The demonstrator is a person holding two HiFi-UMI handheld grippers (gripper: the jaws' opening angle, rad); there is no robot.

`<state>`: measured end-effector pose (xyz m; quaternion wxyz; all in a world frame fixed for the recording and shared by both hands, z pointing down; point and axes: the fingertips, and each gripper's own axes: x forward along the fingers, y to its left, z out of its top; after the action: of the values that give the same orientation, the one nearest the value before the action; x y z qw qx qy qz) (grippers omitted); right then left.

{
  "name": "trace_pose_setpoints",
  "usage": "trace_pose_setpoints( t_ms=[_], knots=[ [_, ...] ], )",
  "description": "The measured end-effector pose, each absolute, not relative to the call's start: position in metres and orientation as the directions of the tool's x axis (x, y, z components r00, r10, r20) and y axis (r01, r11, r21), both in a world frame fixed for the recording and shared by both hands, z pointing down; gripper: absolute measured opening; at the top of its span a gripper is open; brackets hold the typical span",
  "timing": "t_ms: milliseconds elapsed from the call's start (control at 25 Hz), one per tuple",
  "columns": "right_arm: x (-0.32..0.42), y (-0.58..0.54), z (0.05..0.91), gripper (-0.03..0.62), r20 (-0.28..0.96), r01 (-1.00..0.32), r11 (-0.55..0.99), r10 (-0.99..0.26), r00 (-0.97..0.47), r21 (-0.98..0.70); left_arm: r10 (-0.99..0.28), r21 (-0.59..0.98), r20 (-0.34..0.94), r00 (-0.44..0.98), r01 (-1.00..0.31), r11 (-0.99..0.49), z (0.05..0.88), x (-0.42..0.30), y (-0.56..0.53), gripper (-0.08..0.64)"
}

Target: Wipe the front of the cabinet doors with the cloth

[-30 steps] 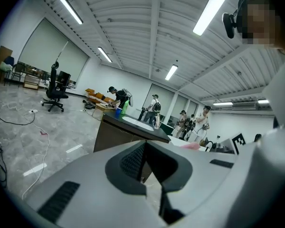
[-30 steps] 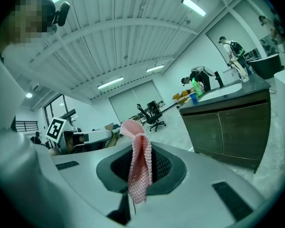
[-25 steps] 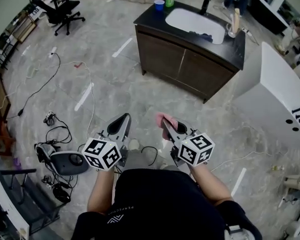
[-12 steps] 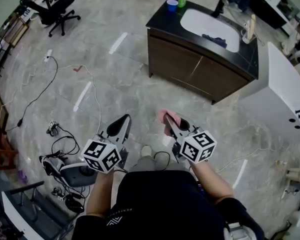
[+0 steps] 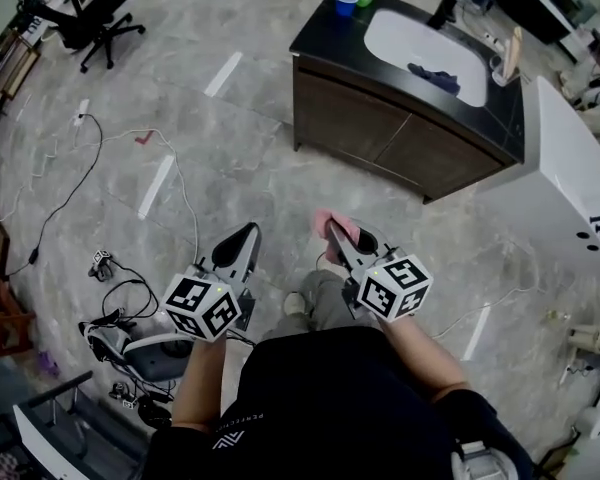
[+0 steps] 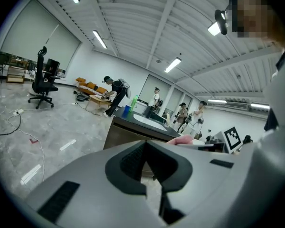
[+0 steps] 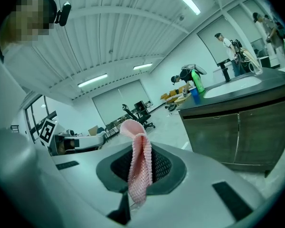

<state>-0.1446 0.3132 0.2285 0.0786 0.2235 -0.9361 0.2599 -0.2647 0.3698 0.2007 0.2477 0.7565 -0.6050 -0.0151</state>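
You have taken a step toward the cabinet (image 5: 325, 103) in the last second. Your leg (image 5: 325, 306) now shows forward between the two tools, and the cables (image 5: 120, 293) on the floor (image 5: 240, 168) have slid back toward you in the head view. The cabinet is still well apart from both tools, with open floor between. I judge that the approach is under way and the wiping has not begun.

Your grip has not changed. The right tongs (image 5: 332, 232) are still clamped on the pink cloth (image 7: 137, 160). The right gripper view shows it pinched between the jaws, with a folded loop standing above the tips and a short end hanging below. The left tongs (image 6: 146, 142) are also closed, jaws meeting with nothing between them.

The two dark cabinet doors (image 5: 390, 143) face you at an angle, under the dark tabletop (image 5: 325, 33) with the white sink (image 5: 410, 38). Their fronts look untouched so far.

You will probably need to keep closing in and bring the right tool down to door height, square to the fronts. Only a narrow fold of cloth stands beyond the tips. The hard tips may therefore reach the wood before the cloth does unless you lead with the loop.
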Motion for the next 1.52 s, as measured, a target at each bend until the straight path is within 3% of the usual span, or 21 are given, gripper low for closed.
trace_pose_setpoints(
  t_ms=[520,1000,1520],
  knots=[
    [-0.147,0.192,0.237,0.043,0.247,-0.391,0.815,-0.311,-0.918,-0.427,-0.932,0.370,0.262,0.251,-0.918,-0.143,0.202,-0.250,0.233,0.008],
    [-0.129,0.126,0.268,0.043,0.282,-0.475,0.738,-0.384,-0.880,-0.478,-0.893,0.365,0.316,0.321,-0.910,-0.198,0.229,-0.232,0.158,0.008],
    [-0.186,0.055,0.306,0.043,0.382,-0.631,0.644,-0.503,-0.775,-0.433,-0.836,0.406,0.326,0.442,-0.864,-0.298,0.259,-0.301,0.072,0.008]
  ],
)
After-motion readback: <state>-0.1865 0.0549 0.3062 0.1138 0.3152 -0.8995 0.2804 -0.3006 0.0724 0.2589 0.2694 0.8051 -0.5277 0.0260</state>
